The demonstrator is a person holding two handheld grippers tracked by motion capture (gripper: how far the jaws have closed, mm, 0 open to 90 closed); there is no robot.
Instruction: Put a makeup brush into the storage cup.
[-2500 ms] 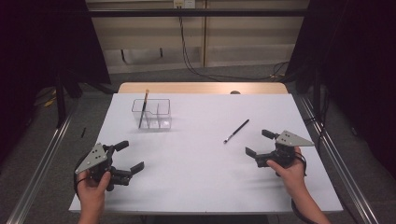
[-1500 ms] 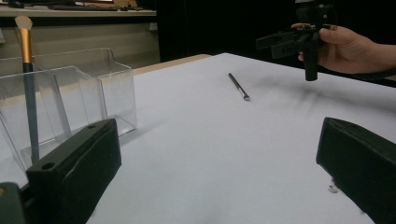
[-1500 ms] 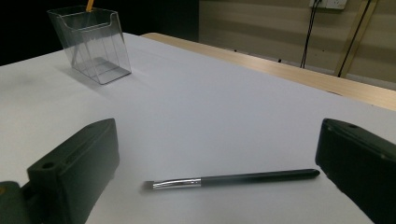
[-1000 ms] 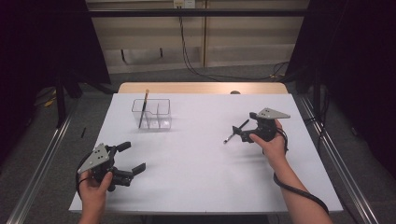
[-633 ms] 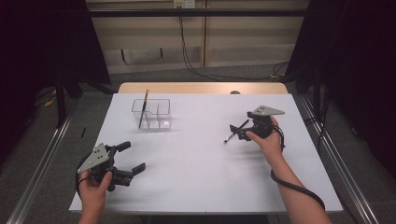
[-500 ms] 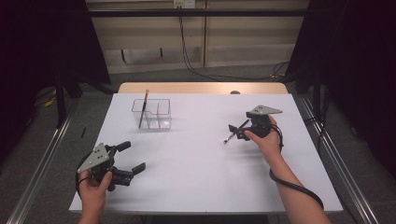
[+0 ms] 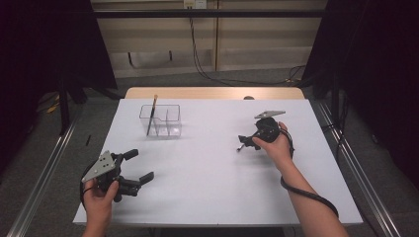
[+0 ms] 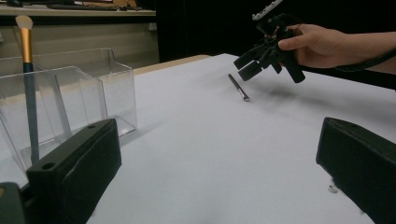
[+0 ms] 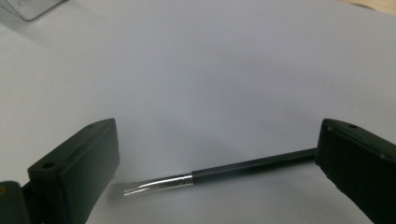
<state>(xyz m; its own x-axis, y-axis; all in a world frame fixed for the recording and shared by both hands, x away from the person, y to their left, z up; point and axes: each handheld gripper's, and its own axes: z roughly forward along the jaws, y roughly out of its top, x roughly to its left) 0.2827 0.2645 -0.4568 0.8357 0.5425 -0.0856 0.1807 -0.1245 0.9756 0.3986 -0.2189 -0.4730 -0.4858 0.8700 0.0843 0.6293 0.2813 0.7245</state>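
While the right gripper [image 9: 217, 172] hangs with jaws spread, the brush [image 9: 224, 171] lies flat on the table [image 9: 210, 70] between them, untouched.

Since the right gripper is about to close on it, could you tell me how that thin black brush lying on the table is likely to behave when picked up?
The thin black brush looks like a slim, straight, round rod, so it is probably stiff and light. Lying flat on the smooth white table, it may roll if nudged. Its shiny metal ferrule could be slippery.
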